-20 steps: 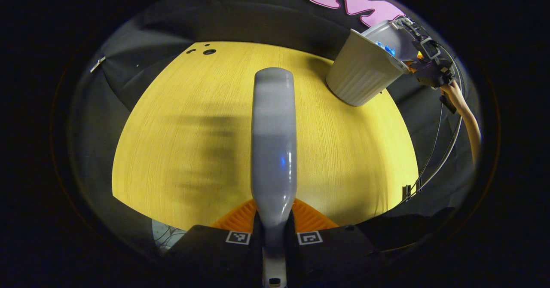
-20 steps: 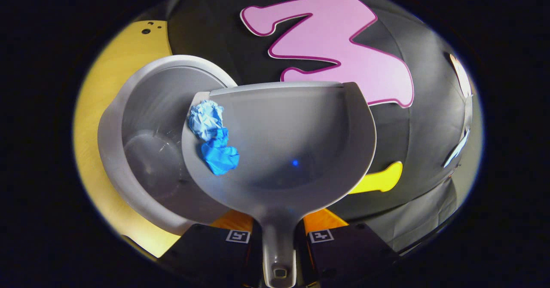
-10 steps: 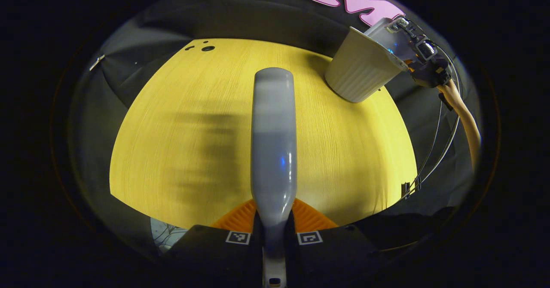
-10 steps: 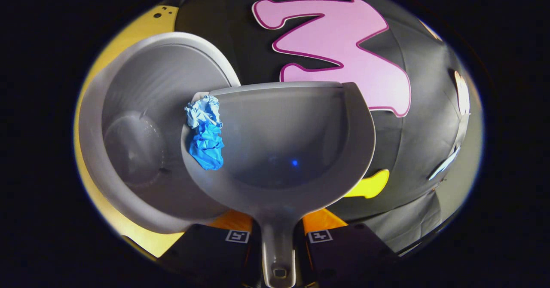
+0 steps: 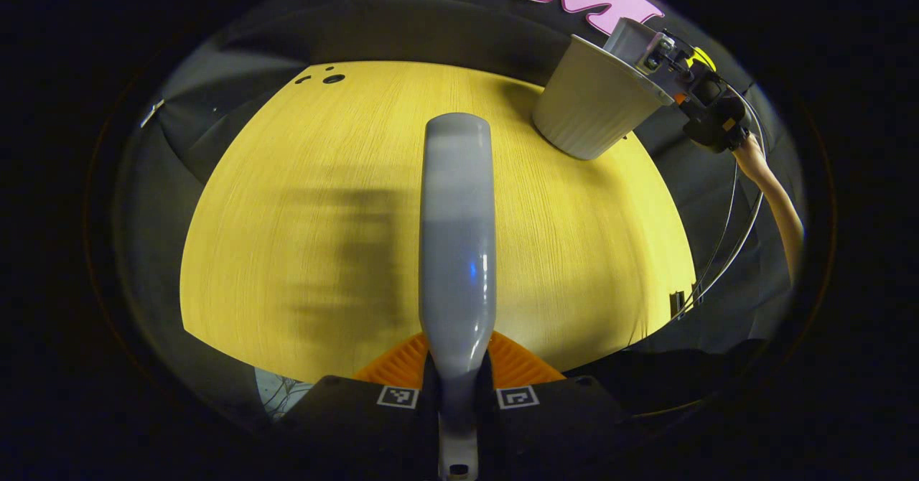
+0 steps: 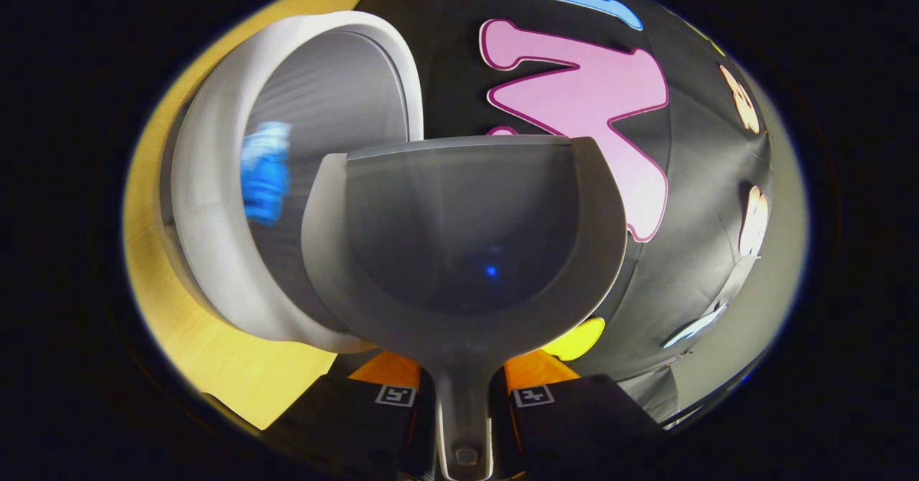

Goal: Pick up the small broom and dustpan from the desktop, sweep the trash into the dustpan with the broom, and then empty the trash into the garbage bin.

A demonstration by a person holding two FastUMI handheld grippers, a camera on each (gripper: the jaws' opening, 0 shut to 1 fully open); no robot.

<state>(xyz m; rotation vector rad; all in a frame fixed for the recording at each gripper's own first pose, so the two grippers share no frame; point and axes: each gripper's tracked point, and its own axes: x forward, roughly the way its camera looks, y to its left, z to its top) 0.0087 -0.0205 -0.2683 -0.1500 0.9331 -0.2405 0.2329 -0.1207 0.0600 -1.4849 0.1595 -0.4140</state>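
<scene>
tipping now: your right gripper (image 6: 463,402) holds the grey dustpan (image 6: 459,251) by its handle, the pan's open mouth turned toward the white garbage bin (image 6: 215,251).
right jaws: closed narrow on the dustpan handle, one finger pressing each side of it.
trash: a crumpled blue and pale-blue wad (image 6: 264,172), blurred, sits inside the mouth of the bin, apart from the dustpan; the pan's inner surface looks bare.
garbage bin: in your right gripper view it lies to the left of the dustpan, its rim partly behind the pan's edge; in your left gripper view it stands on the far right part of the yellow wooden desk (image 5: 301,201), its ribbed wall facing you.
left jaws: your left gripper (image 5: 457,395) is clamped narrow on the grey handle of the small broom (image 5: 457,230), which runs straight forward from between the fingers, above the desk.
broom shadow: a blurred dark shadow falls on the desk just left of the broom.
far side: in your left gripper view the other gripper and the dustpan's edge meet the bin's rim at the upper right, with your hand (image 5: 747,154) and forearm behind it and cables hanging below.
desk detail: small dark holes (image 5: 332,78) mark the far left corner of the desk.
</scene>
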